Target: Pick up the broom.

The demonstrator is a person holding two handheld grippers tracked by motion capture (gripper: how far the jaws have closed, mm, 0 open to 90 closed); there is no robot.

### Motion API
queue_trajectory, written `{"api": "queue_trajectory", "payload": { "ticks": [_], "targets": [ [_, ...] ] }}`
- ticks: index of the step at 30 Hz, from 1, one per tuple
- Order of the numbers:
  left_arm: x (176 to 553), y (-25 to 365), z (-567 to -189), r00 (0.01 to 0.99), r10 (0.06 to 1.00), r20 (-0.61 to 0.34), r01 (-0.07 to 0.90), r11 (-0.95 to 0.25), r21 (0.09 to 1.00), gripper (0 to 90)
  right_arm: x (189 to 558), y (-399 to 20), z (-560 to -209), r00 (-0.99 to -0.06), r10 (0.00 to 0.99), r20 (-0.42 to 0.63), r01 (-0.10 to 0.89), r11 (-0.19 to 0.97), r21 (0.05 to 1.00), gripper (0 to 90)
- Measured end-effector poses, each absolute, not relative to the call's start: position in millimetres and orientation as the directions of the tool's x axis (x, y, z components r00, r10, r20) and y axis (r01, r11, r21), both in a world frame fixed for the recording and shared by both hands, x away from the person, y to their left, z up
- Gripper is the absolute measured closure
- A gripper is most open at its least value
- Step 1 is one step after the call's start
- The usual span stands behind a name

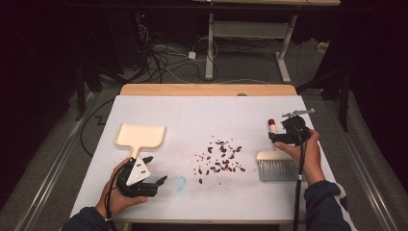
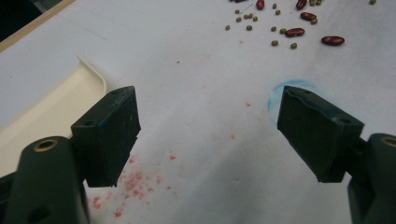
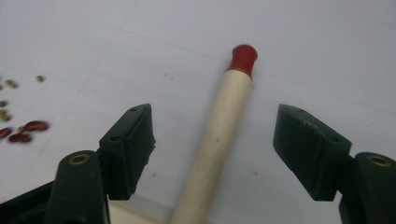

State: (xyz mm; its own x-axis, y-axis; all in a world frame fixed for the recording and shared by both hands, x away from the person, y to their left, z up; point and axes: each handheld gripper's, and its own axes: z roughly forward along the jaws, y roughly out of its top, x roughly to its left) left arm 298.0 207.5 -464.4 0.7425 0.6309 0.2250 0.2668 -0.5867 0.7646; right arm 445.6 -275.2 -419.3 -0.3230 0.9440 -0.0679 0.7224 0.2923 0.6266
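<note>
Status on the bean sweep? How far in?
Early. Done: nothing swept; the beans lie scattered mid-table and the dustpan holds none. In hand: the right gripper straddles the brush handle, jaws open and not yet touching it. The left gripper sits open beside the dustpan handle, holding nothing. Left: grip brush and dustpan, then sweep the beans in.
</note>
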Motion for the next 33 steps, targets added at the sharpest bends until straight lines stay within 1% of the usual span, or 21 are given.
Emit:
{"api": "queue_trajectory", "payload": {
  "ticks": [3, 4, 6, 7, 10, 12, 18, 21, 23, 24, 29, 33],
  "targets": [
    [298, 208, -465, 0.744, 0.629, 0.226, 0.269, -0.592, 0.760, 20.3, 459, -275, -435, -0.302, 0.951, -0.066, 0.771, 0.285, 0.570, 31.4],
    [298, 208, -466, 0.744, 0.628, 0.227, 0.270, -0.594, 0.758, 20.3, 463, -275, -440, -0.299, 0.953, -0.049, 0.786, 0.275, 0.554, 32.6],
    [297, 208, -466, 0.745, 0.628, 0.227, 0.271, -0.596, 0.756, 20.4, 469, -274, -450, -0.298, 0.954, -0.048, 0.807, 0.278, 0.522, 41.5],
    [297, 208, -465, 0.745, 0.627, 0.228, 0.270, -0.596, 0.757, 20.4, 471, -274, -453, -0.298, 0.954, -0.044, 0.804, 0.275, 0.526, 42.6],
    [296, 208, -465, 0.746, 0.625, 0.229, 0.269, -0.597, 0.756, 20.4, 471, -272, -453, -0.309, 0.950, -0.047, 0.797, 0.286, 0.533, 52.3],
    [296, 208, -466, 0.748, 0.624, 0.226, 0.271, -0.598, 0.755, 20.3, 470, -271, -452, -0.332, 0.943, -0.034, 0.790, 0.298, 0.536, 63.4],
    [297, 207, -466, 0.751, 0.619, 0.227, 0.273, -0.605, 0.748, 20.3, 469, -269, -453, -0.334, 0.942, -0.046, 0.782, 0.304, 0.544, 64.5],
    [297, 206, -466, 0.753, 0.618, 0.226, 0.273, -0.606, 0.748, 20.4, 467, -268, -453, -0.344, 0.938, -0.041, 0.774, 0.308, 0.554, 69.8],
    [297, 206, -466, 0.753, 0.619, 0.225, 0.275, -0.606, 0.746, 20.4, 466, -266, -453, -0.367, 0.928, -0.059, 0.758, 0.335, 0.559, 70.0],
    [297, 206, -466, 0.753, 0.619, 0.226, 0.273, -0.605, 0.748, 20.4, 465, -267, -452, -0.365, 0.929, -0.055, 0.756, 0.330, 0.566, 70.1],
    [296, 206, -465, 0.752, 0.619, 0.228, 0.270, -0.604, 0.750, 20.4, 455, -278, -439, -0.375, 0.927, 0.002, 0.713, 0.288, 0.639, 70.1],
    [296, 207, -464, 0.747, 0.624, 0.229, 0.272, -0.601, 0.751, 20.4, 443, -280, -425, -0.395, 0.919, -0.010, 0.658, 0.291, 0.695, 70.2]
  ]
}}
